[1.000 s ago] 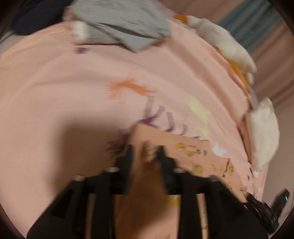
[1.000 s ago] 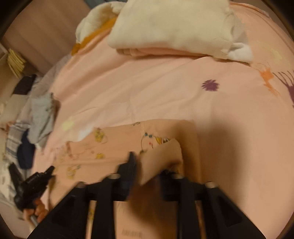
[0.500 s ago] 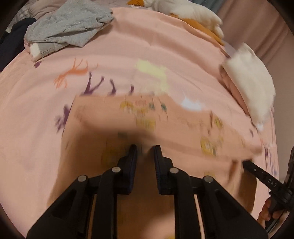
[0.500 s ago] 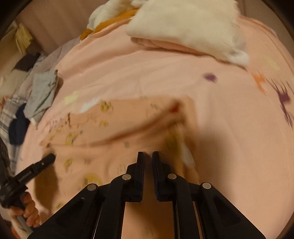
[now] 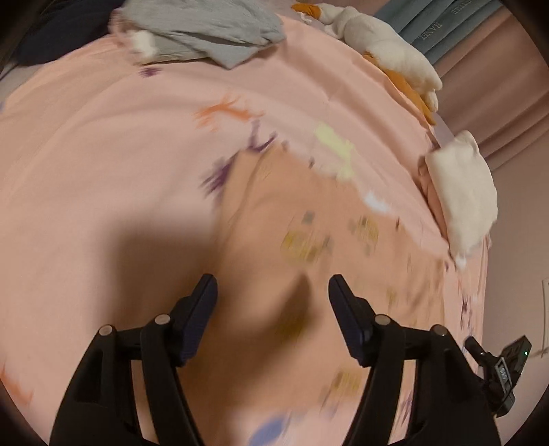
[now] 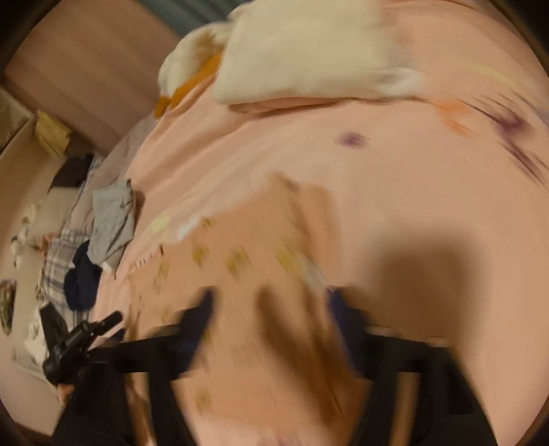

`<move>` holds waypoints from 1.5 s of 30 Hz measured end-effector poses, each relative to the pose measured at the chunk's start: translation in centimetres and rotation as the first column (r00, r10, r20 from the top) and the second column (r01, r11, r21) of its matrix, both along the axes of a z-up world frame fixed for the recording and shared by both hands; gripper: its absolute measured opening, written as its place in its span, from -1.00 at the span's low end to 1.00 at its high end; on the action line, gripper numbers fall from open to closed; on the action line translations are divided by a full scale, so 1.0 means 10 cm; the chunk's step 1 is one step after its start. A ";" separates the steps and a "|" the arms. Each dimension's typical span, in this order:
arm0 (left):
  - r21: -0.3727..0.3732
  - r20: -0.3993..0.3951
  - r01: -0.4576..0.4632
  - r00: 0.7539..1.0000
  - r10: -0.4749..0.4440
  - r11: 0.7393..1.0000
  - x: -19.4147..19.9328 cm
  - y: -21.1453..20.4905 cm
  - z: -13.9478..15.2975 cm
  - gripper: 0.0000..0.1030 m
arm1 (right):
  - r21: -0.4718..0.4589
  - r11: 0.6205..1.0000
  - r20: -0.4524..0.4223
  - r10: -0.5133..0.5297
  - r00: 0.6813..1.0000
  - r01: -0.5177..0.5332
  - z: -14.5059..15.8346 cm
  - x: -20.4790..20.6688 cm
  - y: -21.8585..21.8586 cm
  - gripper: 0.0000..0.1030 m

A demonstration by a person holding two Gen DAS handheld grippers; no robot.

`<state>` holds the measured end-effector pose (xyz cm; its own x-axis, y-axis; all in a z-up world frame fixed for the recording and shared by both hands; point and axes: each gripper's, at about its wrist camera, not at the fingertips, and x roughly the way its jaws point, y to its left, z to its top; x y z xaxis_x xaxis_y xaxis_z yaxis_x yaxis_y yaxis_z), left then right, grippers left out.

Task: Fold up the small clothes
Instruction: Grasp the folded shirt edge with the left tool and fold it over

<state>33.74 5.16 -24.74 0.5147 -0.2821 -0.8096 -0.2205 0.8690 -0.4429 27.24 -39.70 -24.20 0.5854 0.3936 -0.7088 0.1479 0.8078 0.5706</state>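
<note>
A small peach garment with yellow cartoon prints (image 5: 308, 240) lies spread on the pink bed sheet (image 5: 103, 154). It also shows in the right wrist view (image 6: 247, 267), blurred by motion. My left gripper (image 5: 272, 286) is open, its jaws wide apart just above the garment's near part, holding nothing. My right gripper (image 6: 269, 302) is open too, jaws apart over the garment's near edge, empty. The left gripper's handle (image 6: 79, 343) appears at the left of the right wrist view.
A folded white and pink stack (image 5: 459, 195) lies at the bed's right edge, also in the right wrist view (image 6: 302, 55). A grey garment (image 5: 206, 31) and a white-orange plush toy (image 5: 384, 48) lie at the far side. Clothes pile (image 6: 82, 260) lies left.
Both grippers went from shut on the peach garment to open, letting it drop flat on the sheet. Both views are shifting, with the right one strongly blurred.
</note>
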 end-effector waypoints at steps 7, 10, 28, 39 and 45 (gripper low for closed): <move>-0.234 -0.106 0.050 0.991 -0.077 0.971 -0.80 -0.13 -0.30 0.49 | 0.158 0.982 -0.106 -0.085 0.991 0.101 -0.33 -0.93 -0.05 0.67; -0.385 -0.097 0.047 0.991 -0.091 0.922 -0.83 -0.26 -0.48 0.48 | 0.262 0.959 -0.112 -0.077 0.991 0.105 -0.53 -0.86 0.19 0.67; -0.298 0.037 -0.137 0.987 0.155 0.945 0.04 -0.39 -0.44 -0.86 | 0.348 0.926 -0.085 -0.121 0.989 0.143 -0.71 0.31 0.55 -0.82; -0.156 0.131 -0.061 0.988 0.082 0.986 -1.19 -0.43 -0.10 -0.91 | 0.338 0.937 0.044 -0.115 0.992 0.093 -0.33 -0.77 0.38 -0.88; -0.134 0.102 -0.143 0.982 0.157 0.981 -2.02 -0.18 -0.32 -0.91 | 0.274 0.951 -0.023 -0.139 0.990 0.140 -0.52 -1.46 0.36 -0.88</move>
